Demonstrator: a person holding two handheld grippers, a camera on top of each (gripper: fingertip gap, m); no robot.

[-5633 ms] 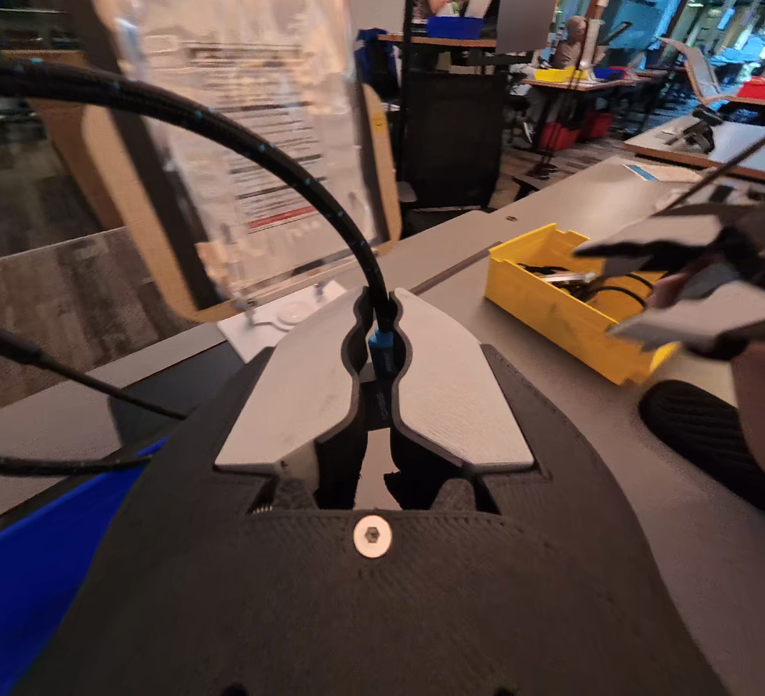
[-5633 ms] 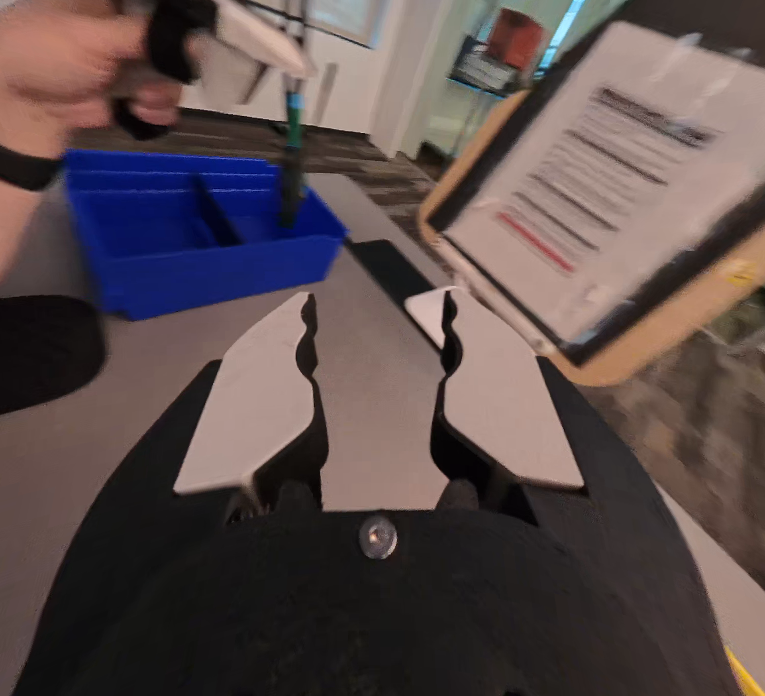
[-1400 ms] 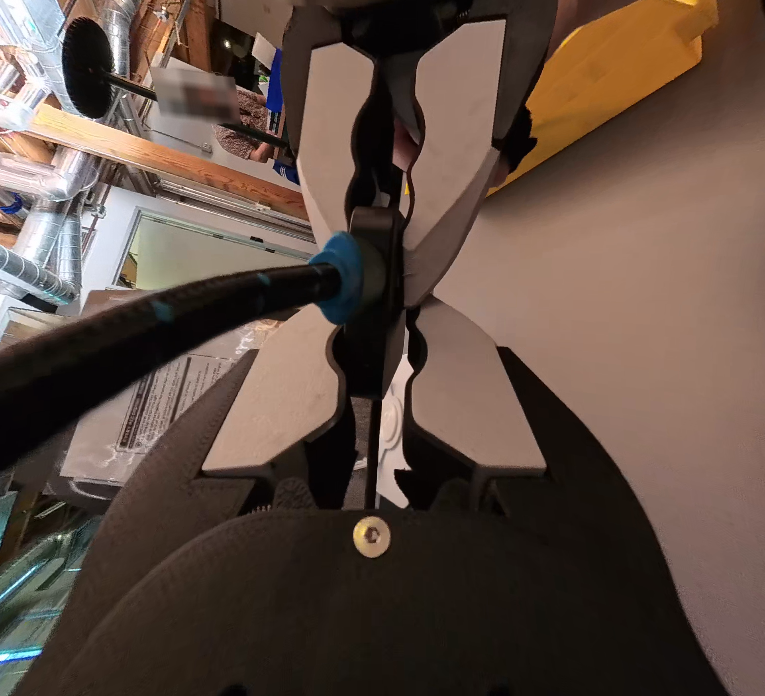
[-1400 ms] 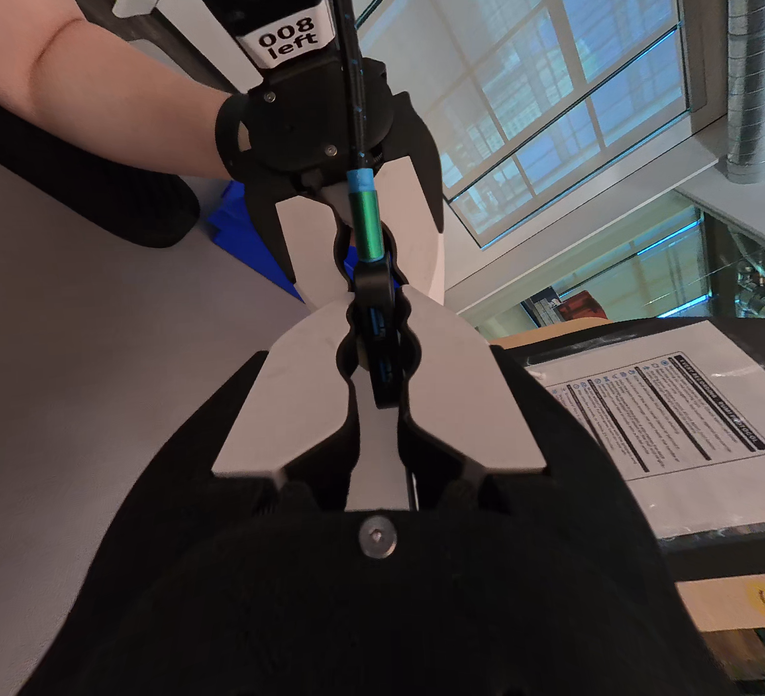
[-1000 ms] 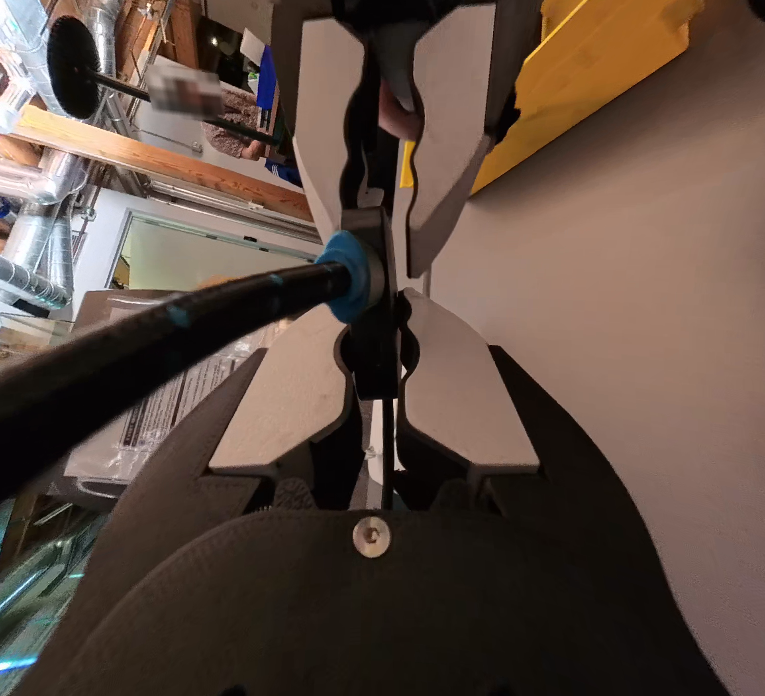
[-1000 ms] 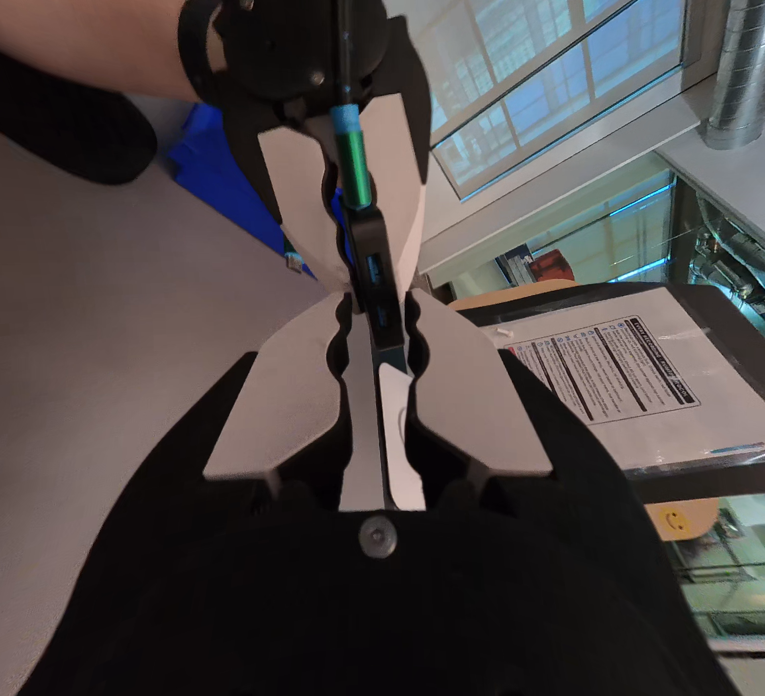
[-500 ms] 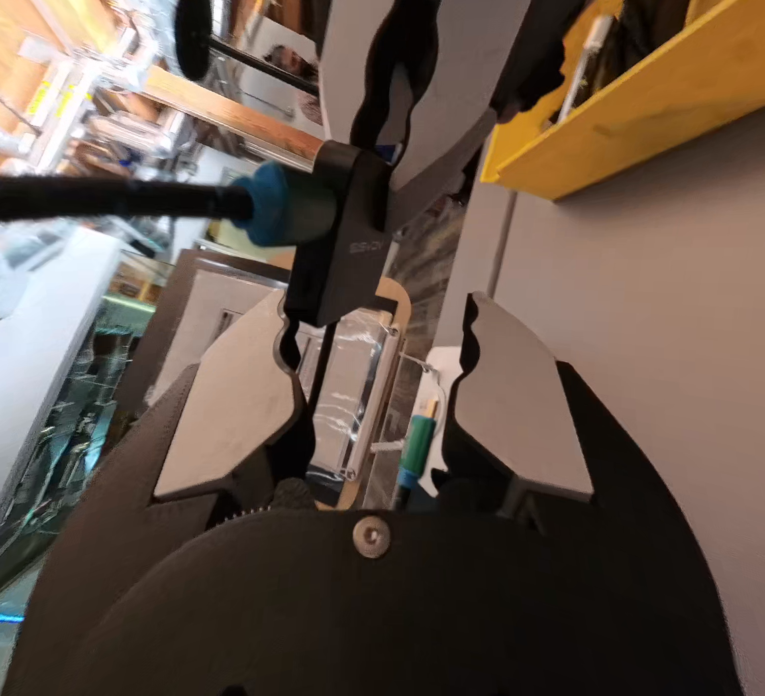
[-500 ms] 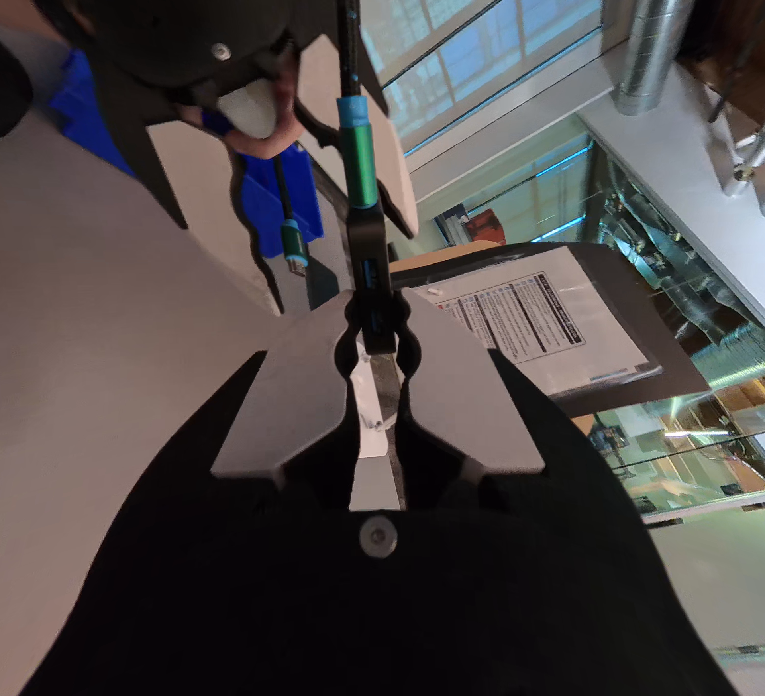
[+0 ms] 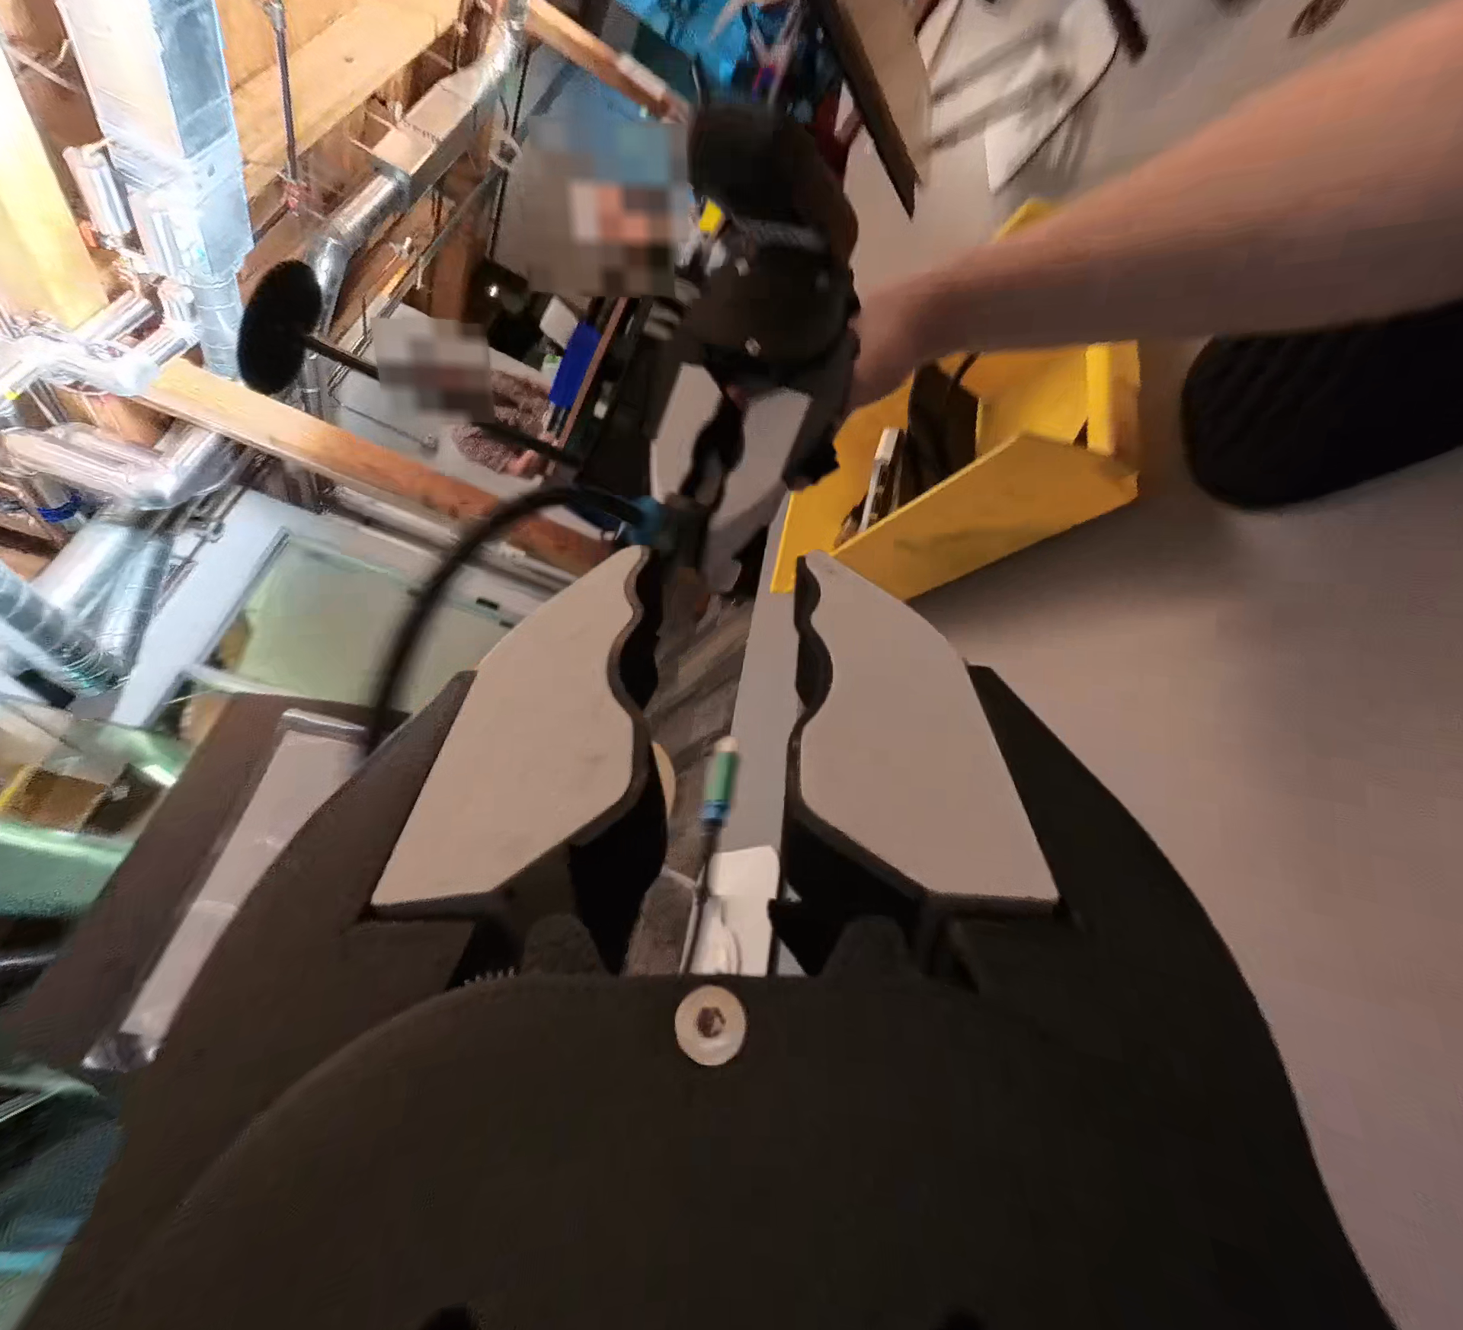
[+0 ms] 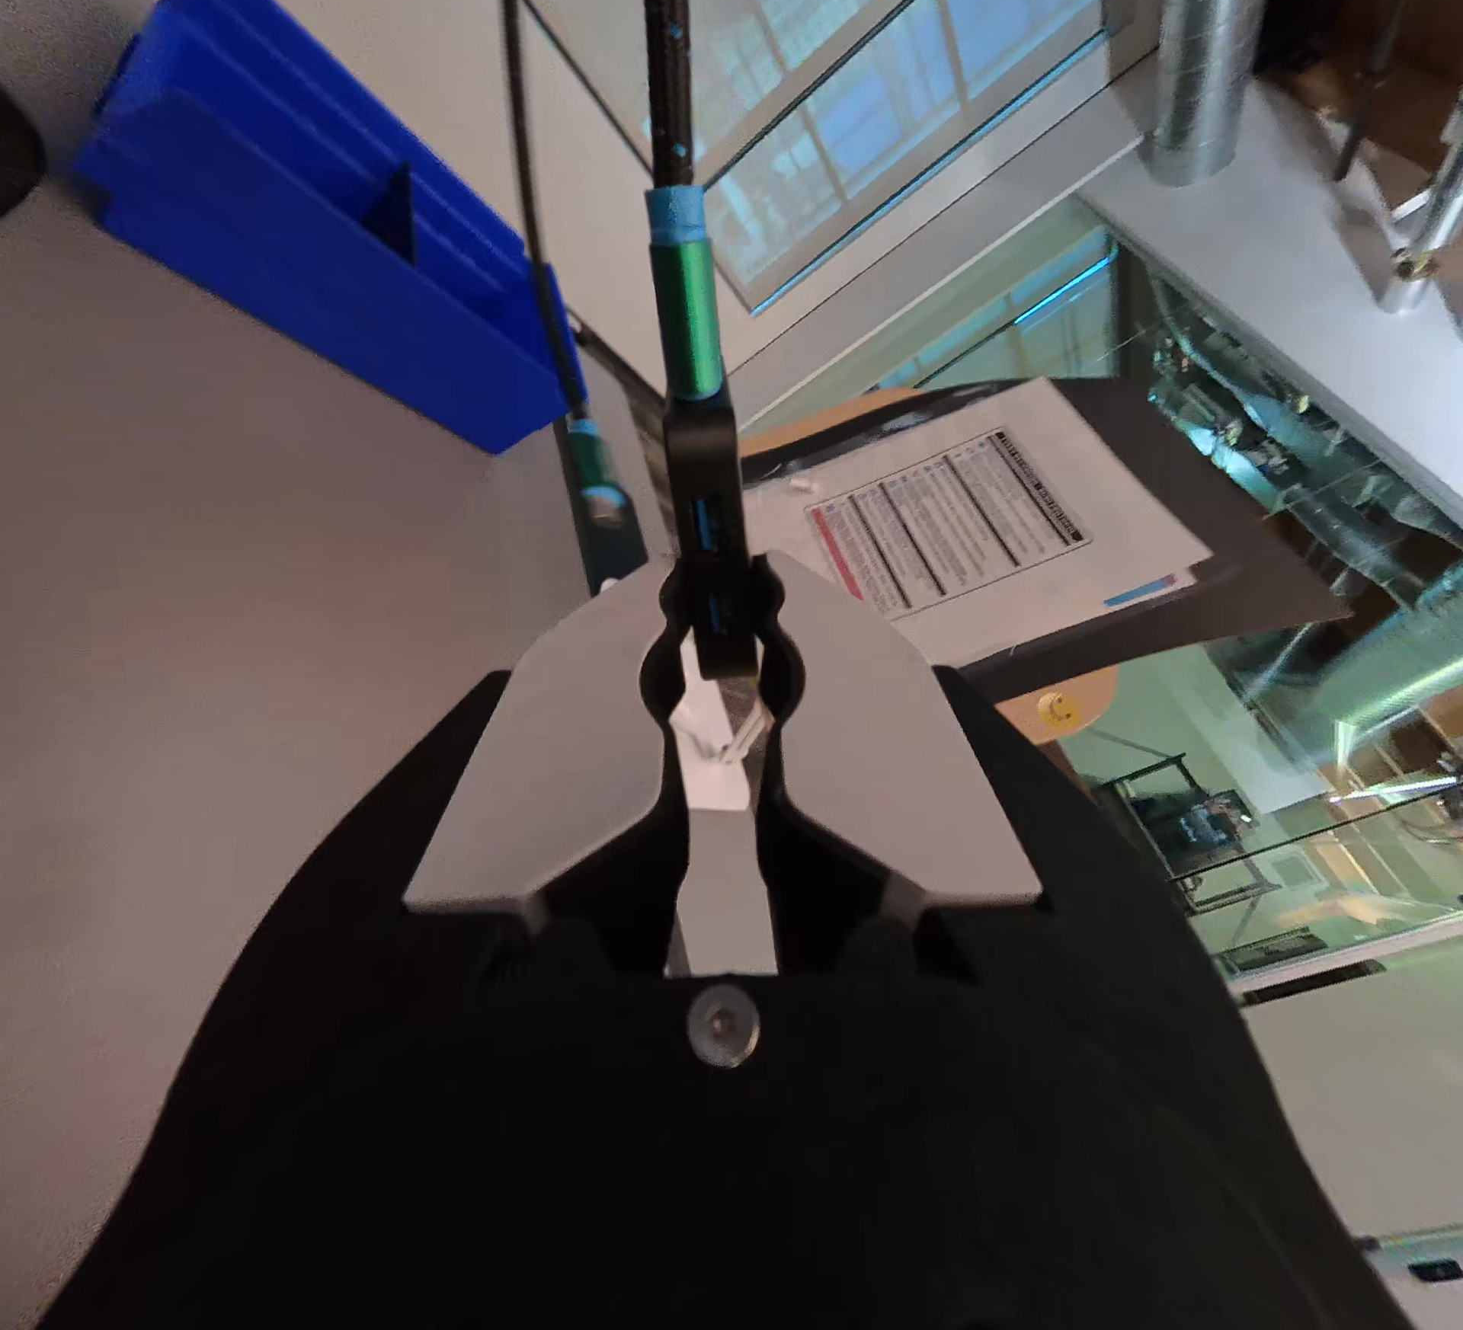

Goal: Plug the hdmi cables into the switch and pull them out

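My right gripper [image 10: 716, 580] is shut on the lower end of a thin black switch [image 10: 707, 493], held in the air. A thick black braided hdmi cable [image 10: 666, 26] with a green plug [image 10: 689, 318] sits in the switch's top end. A thinner cable with a green plug [image 10: 594, 477] hangs loose to its left, out of the switch. My left gripper [image 9: 724, 572] is open and empty, drawn back from the switch. In the left wrist view the right gripper [image 9: 708, 500] shows farther off with the thick cable [image 9: 443, 580] arcing from it, and the loose green plug [image 9: 722, 770] lies between my fingers.
A yellow bin [image 9: 989, 500] stands on the grey table [image 9: 1187, 738] to the right. A person's bare forearm [image 9: 1148, 208] reaches over it. A blue bin [image 10: 301, 263] stands at the left. A laminated sheet [image 10: 989, 516] and a small white object [image 10: 712, 762] lie nearby. The gap from one gripper's tips to the other's is roughly 15 centimeters.
My left gripper opened, let go of the switch and pulled back. The right gripper kept the switch with the thick cable in it. The thinner plug is out.
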